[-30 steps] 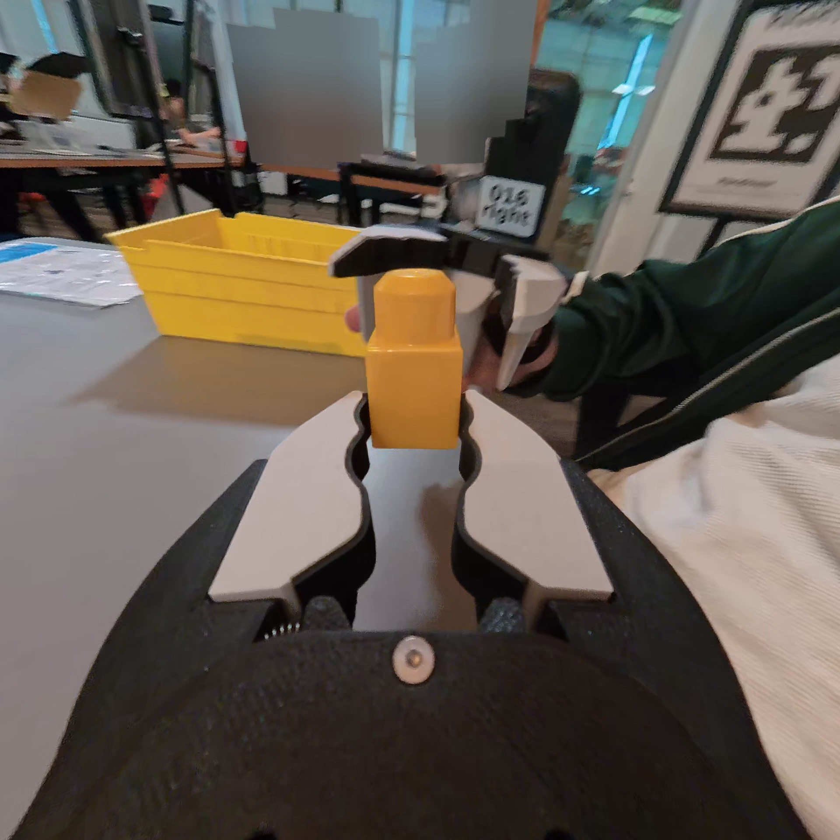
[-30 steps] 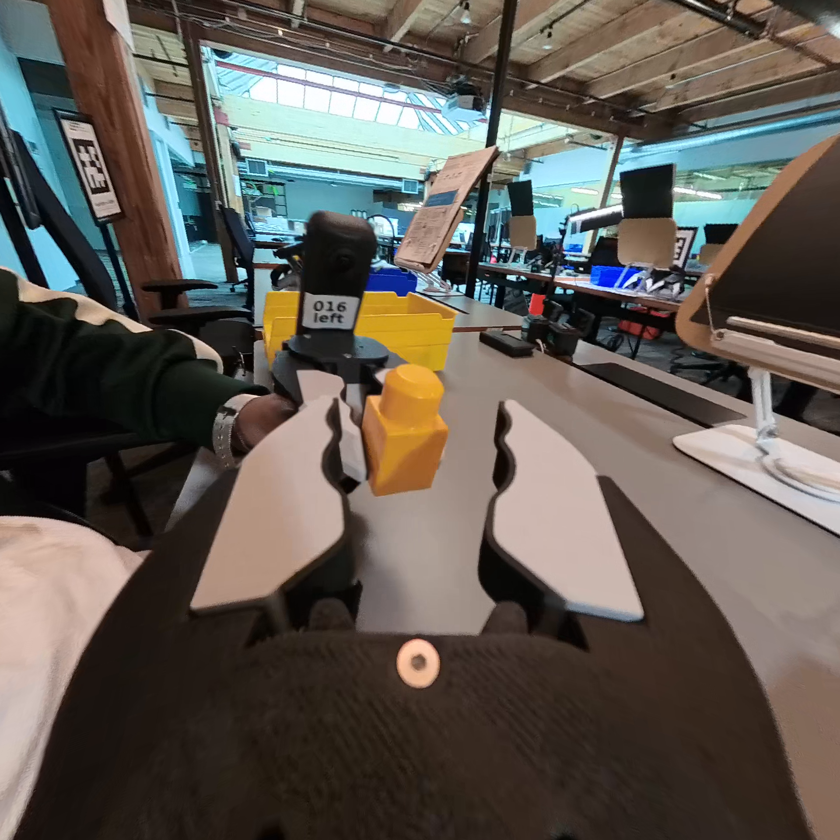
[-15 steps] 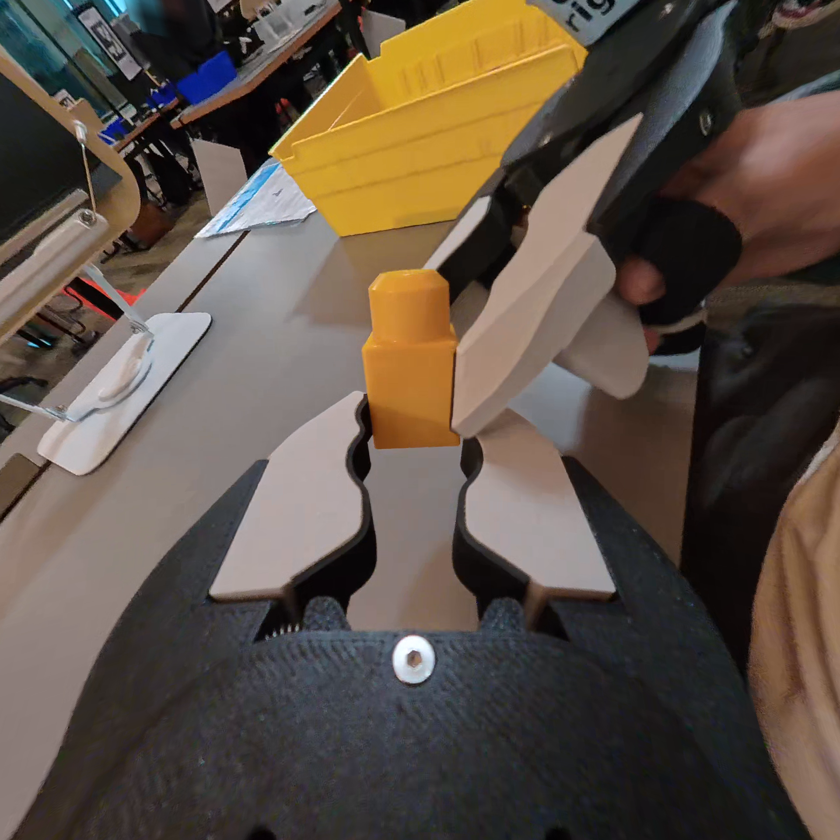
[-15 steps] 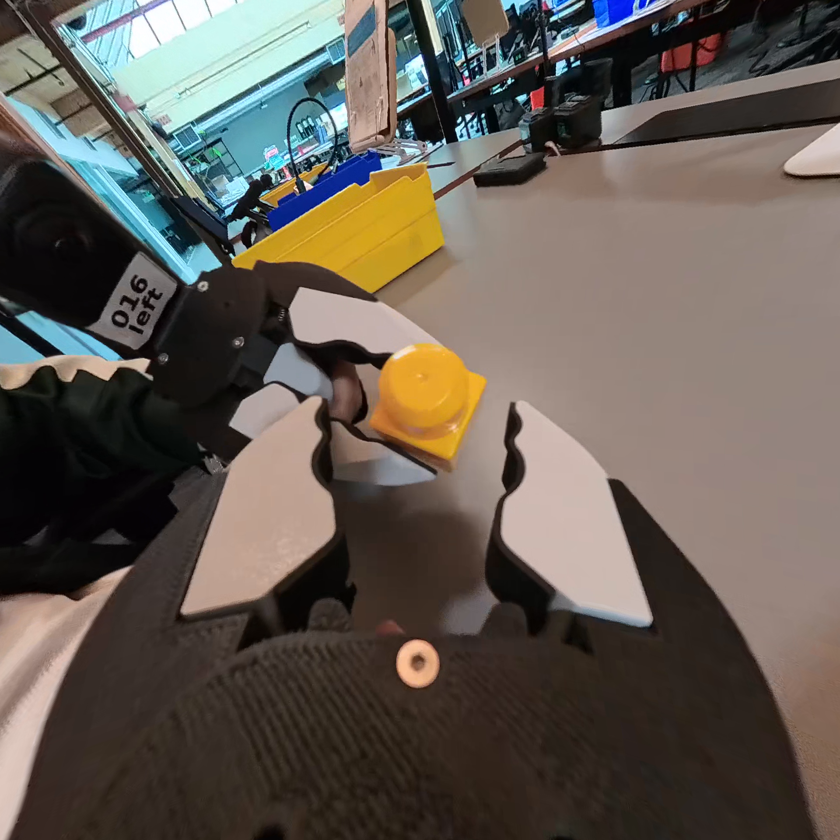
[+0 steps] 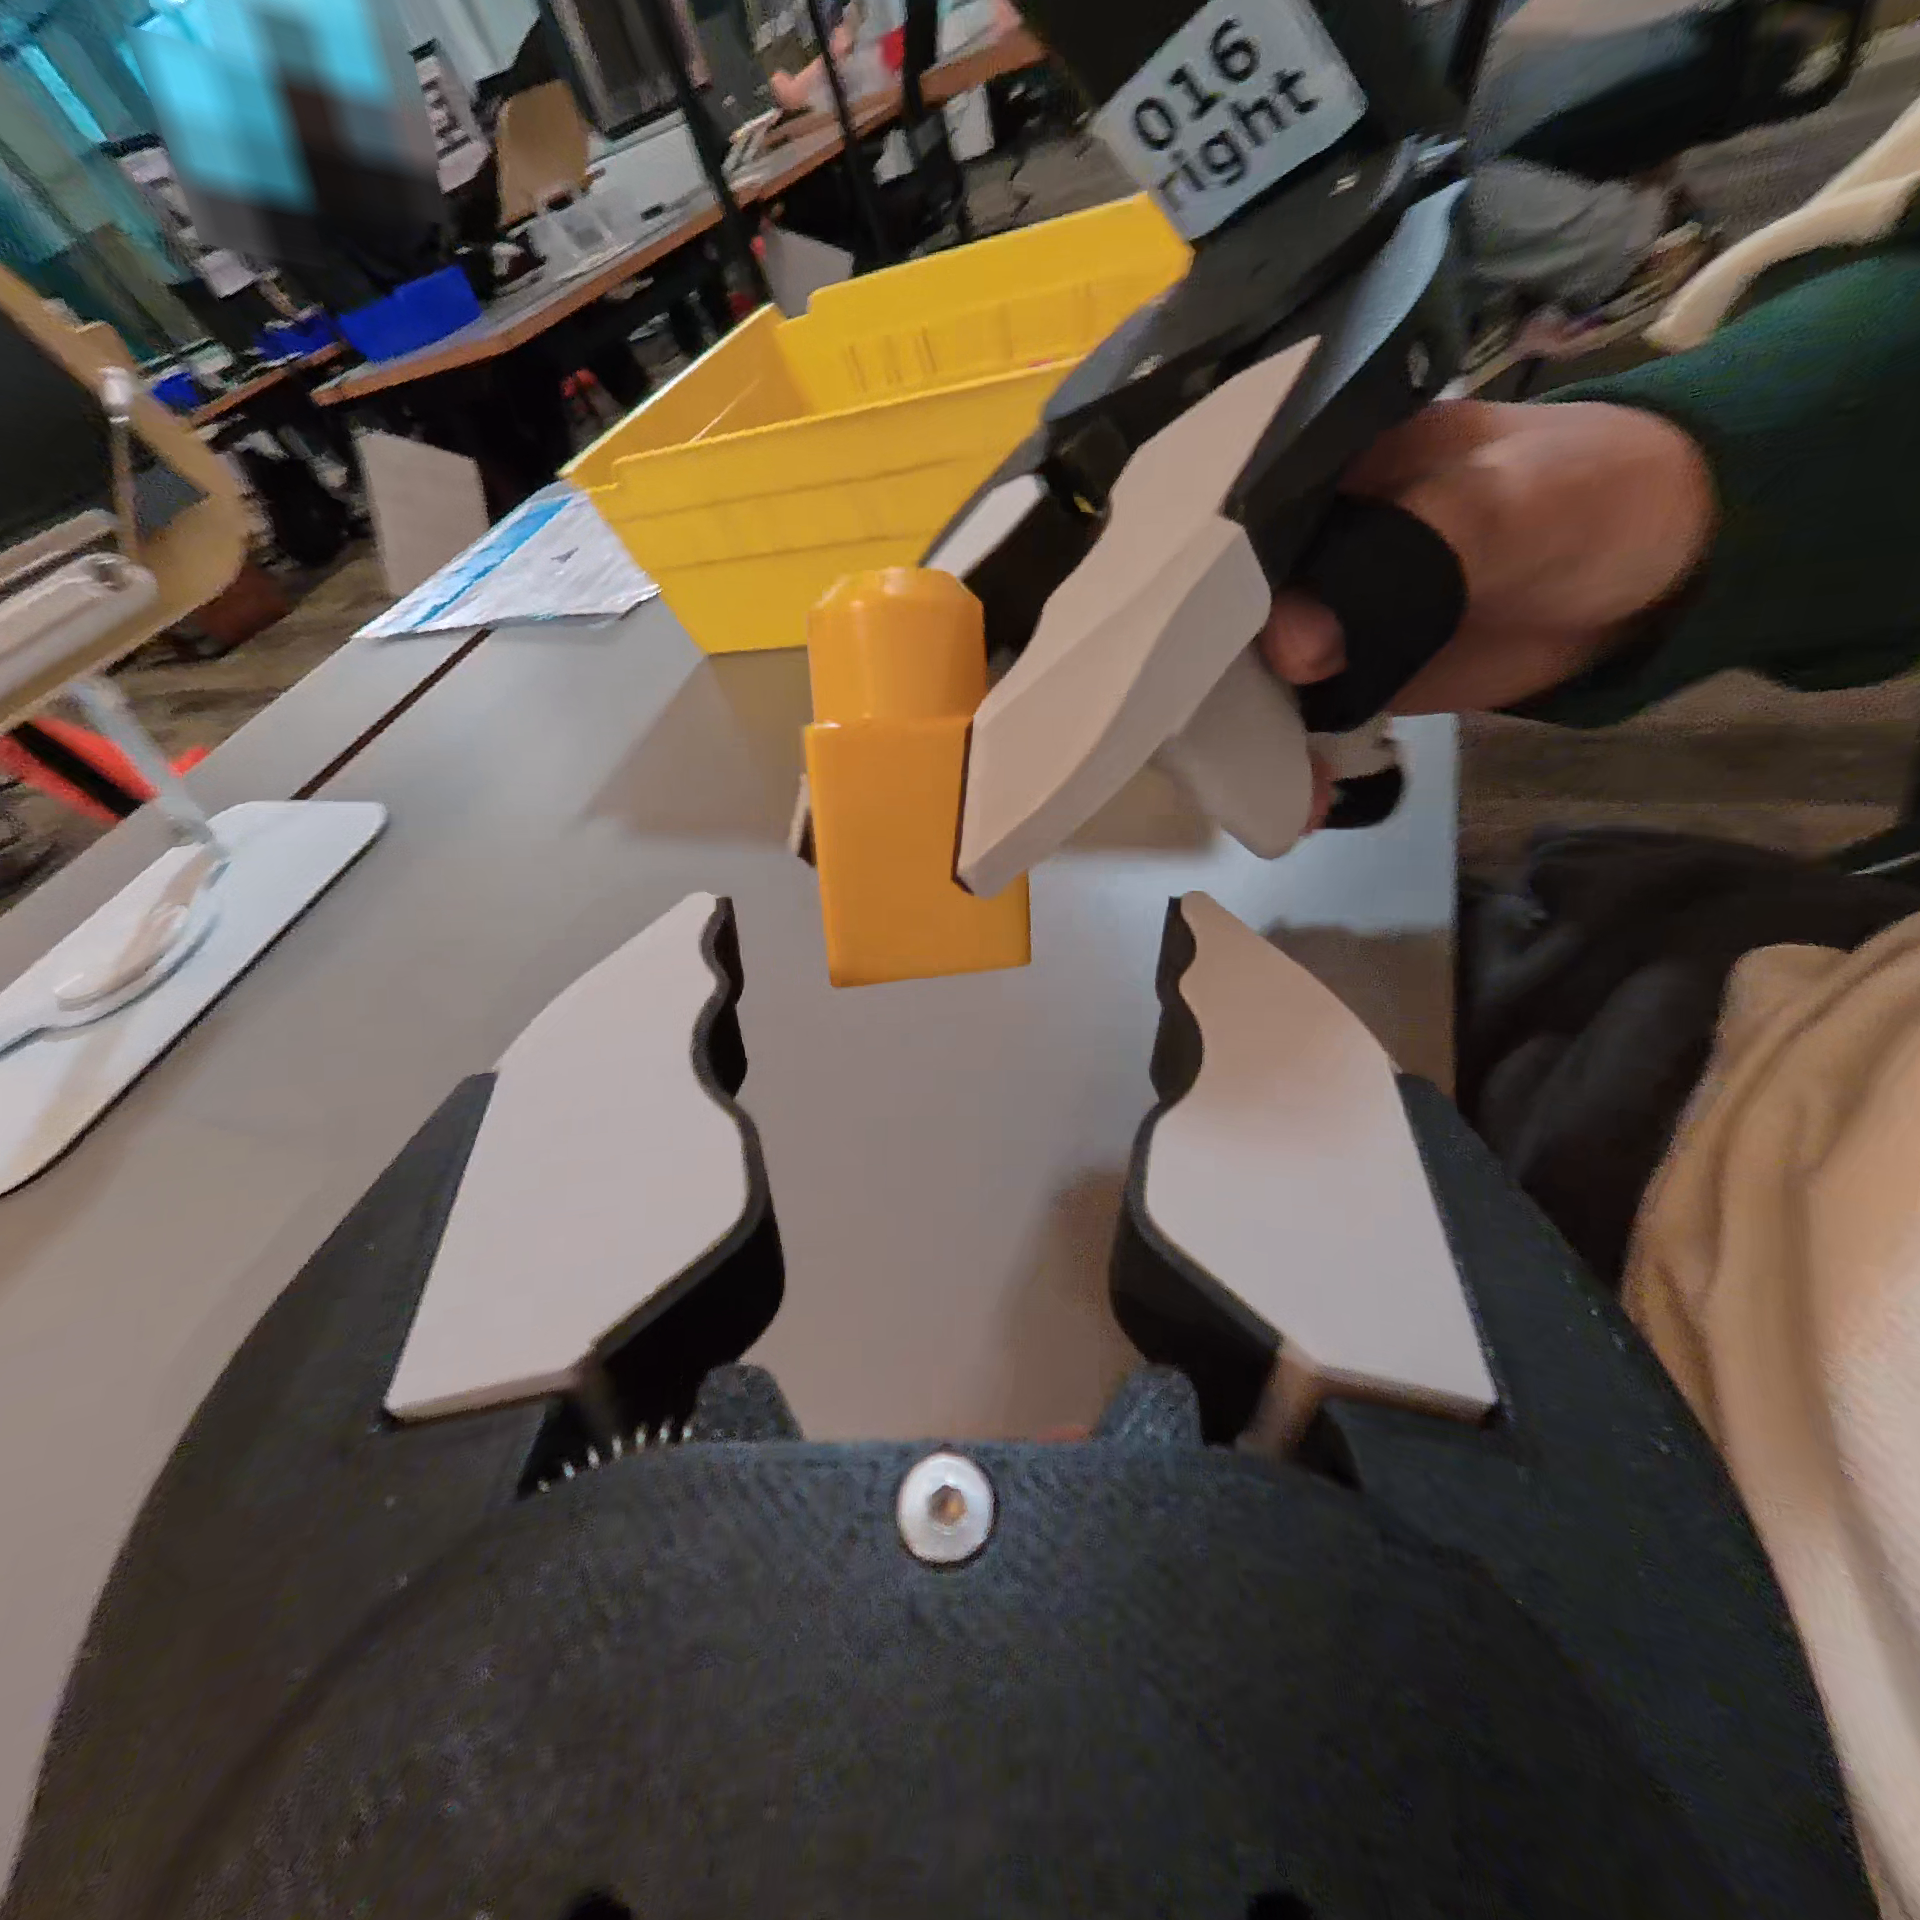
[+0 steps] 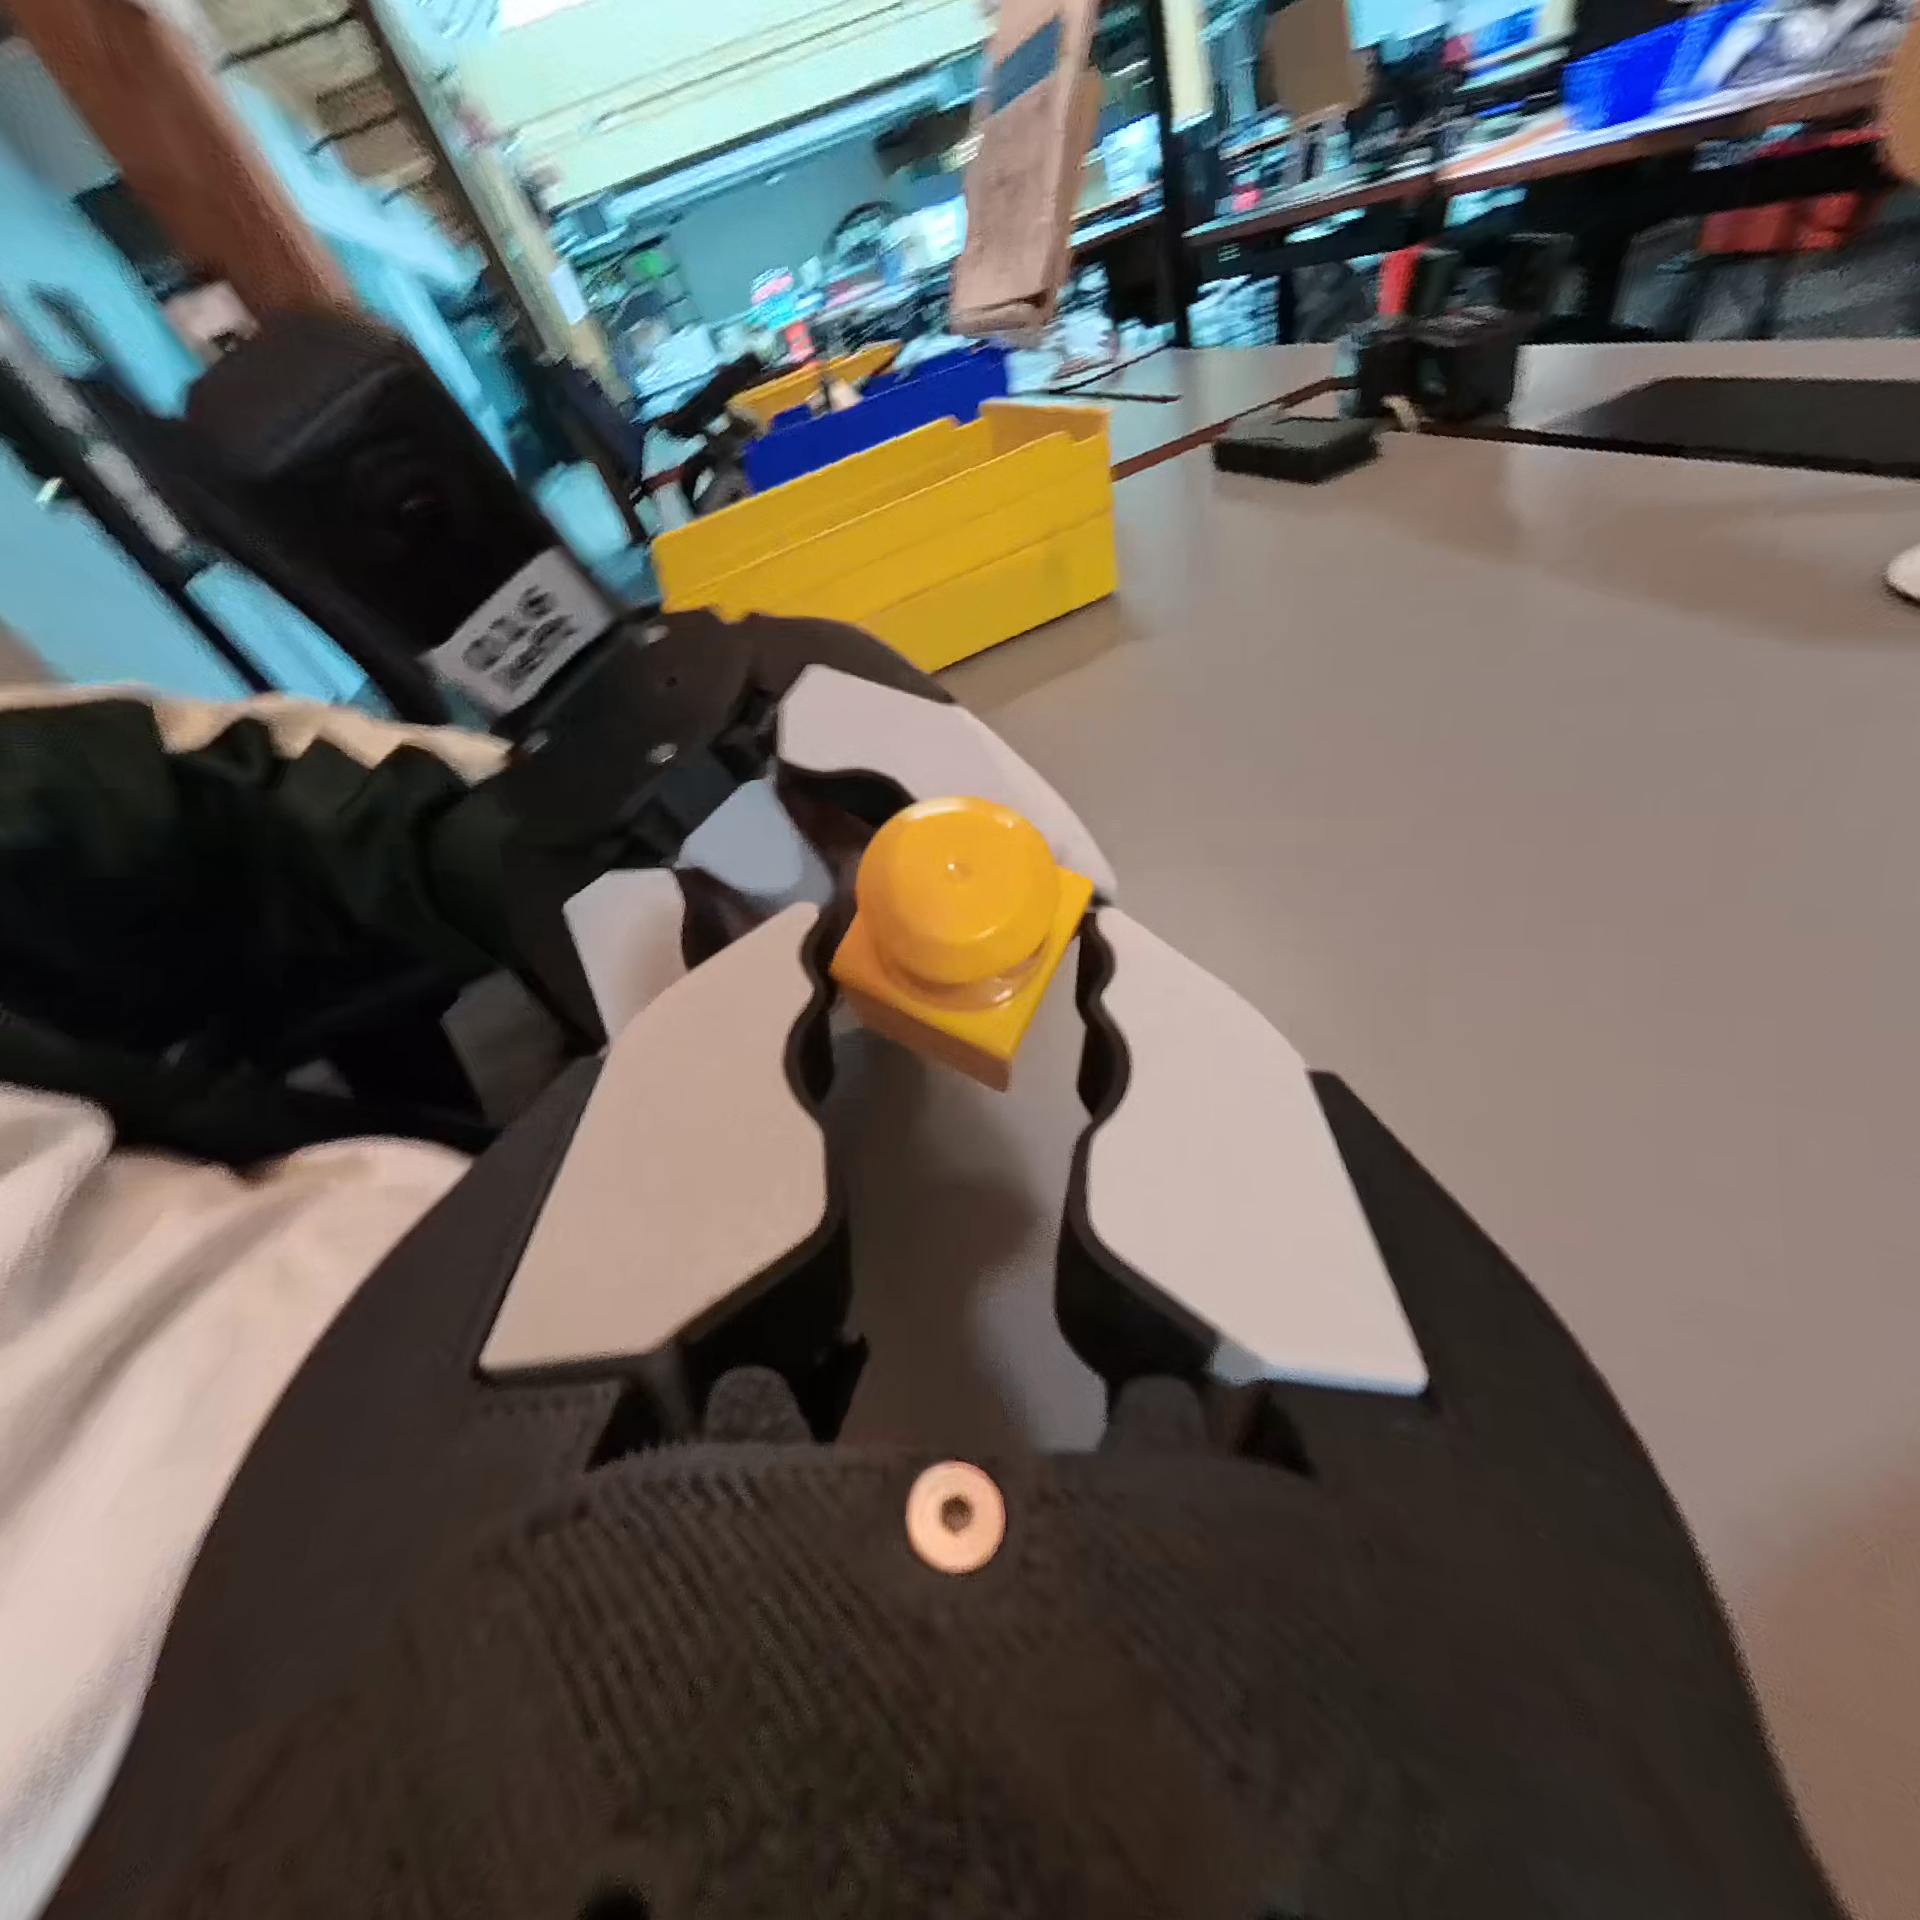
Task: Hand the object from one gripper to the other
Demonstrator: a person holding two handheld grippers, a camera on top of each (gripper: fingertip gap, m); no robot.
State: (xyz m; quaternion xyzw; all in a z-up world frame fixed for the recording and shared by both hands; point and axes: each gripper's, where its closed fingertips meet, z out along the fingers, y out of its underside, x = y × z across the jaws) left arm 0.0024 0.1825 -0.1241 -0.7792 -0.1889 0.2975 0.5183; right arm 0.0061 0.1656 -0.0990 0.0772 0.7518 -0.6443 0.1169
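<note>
A yellow toy block (image 5: 914,821) with one round stud on top is held upright above the grey table (image 5: 499,862). My right gripper (image 6: 951,935) is shut on the block (image 6: 961,925), gripping its square body from above. In the left wrist view one of its fingers (image 5: 1122,644) crosses the block's right side. My left gripper (image 5: 948,920) is open, its fingers spread wide just below and to either side of the block, apart from it. It also shows in the right wrist view (image 6: 769,831), behind the block.
A yellow bin (image 5: 852,520) stands on the table behind the block and also shows in the right wrist view (image 6: 914,561). A white stand base (image 5: 156,935) lies at the left, with papers (image 5: 520,582) beyond it. A hand (image 5: 1507,540) holds the right gripper. The table edge runs at the right. The grippers are tip to tip, or close to it.
My left gripper has opened and let go of the block. My right gripper has shut on it from above and now carries it.
</note>
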